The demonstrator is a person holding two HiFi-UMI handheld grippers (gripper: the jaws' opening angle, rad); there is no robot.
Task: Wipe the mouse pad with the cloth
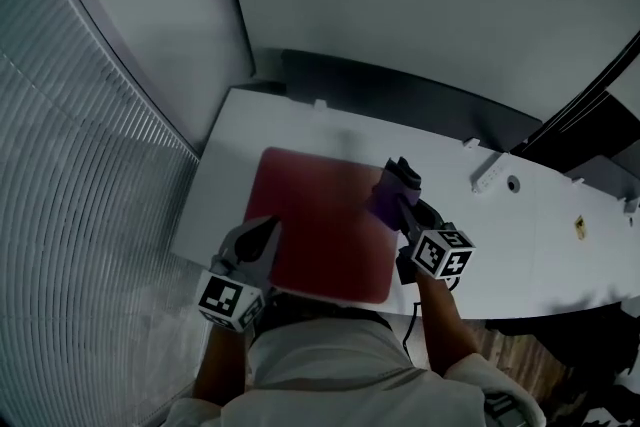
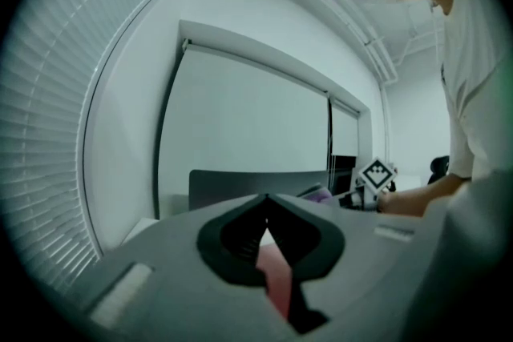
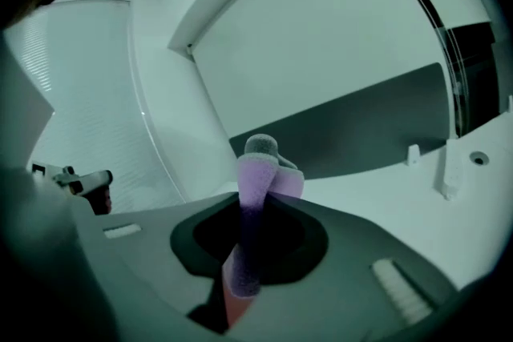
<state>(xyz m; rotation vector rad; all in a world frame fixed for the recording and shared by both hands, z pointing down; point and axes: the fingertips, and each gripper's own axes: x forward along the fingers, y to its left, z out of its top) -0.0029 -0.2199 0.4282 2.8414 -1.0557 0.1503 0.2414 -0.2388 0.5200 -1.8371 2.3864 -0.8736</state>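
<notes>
Cloth (image 1: 388, 200) was pinched by right gripper (image 1: 406, 215); left gripper (image 1: 262, 235) was closed, resting on pad (image 1: 325, 215) (liable to be dragged if released).

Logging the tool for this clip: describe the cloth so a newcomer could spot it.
On the white desk lies a dark red mouse pad. At its right edge, the right claw pinches the cloth, a bunched purple wad, the only purple thing there.
</notes>
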